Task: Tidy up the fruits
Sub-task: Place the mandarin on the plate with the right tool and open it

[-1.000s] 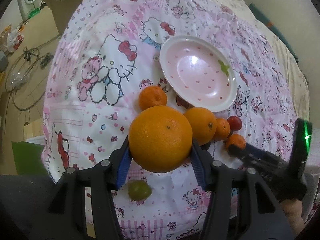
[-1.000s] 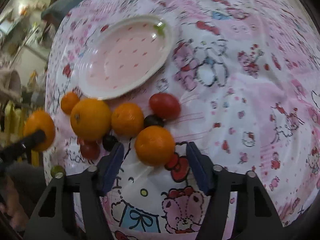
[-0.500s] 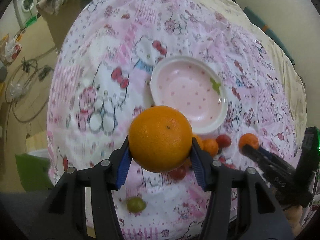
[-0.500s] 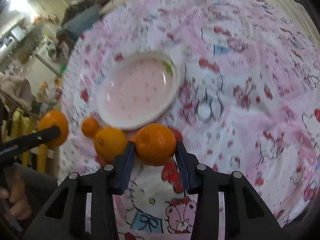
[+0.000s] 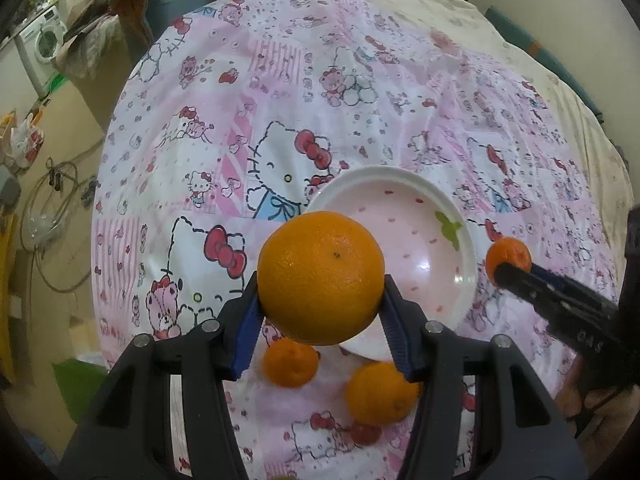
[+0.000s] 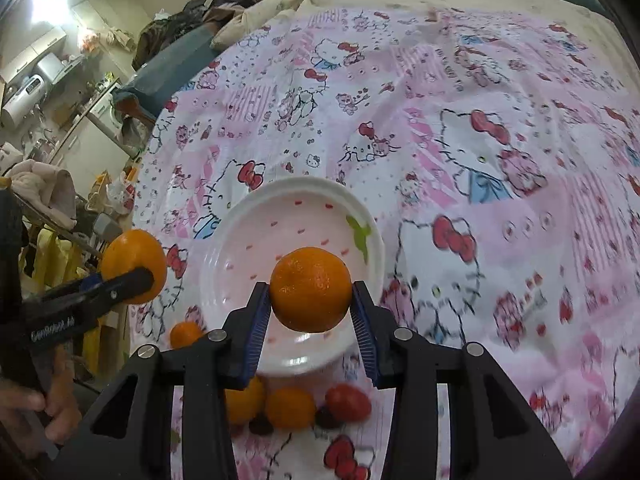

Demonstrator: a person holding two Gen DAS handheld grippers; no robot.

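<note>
Fruits lie and hang around one white plate (image 5: 460, 280) with pink flecks and a green leaf mark, set on a pink cartoon-cat bedsheet (image 5: 280, 120). In the left wrist view, going from the left of the plate: a big orange (image 5: 320, 276) is held above the sheet at the plate's left rim, clamped between the blue pads of the left gripper (image 5: 320, 300). Below it, on the sheet just near the plate's near edge, sit a small orange (image 5: 290, 362) and a second orange (image 5: 380, 392), with something red partly hidden beneath that one. To the right of the plate, the right gripper (image 5: 506, 266) reaches in with a mandarin (image 5: 508, 254) at its tip.

In the right wrist view, left of the plate, the left gripper shows again with the big orange (image 6: 134, 266), and a person's hand (image 6: 36, 404) grips its handle. A small orange lies just off the plate's left rim. The mandarin (image 6: 310, 288) hangs over the plate's near half, pinched between the right gripper's blue pads. Below the plate on the sheet sit two oranges, a red tomato (image 6: 348, 400) and two dark berries (image 6: 260, 426), close together.
</note>
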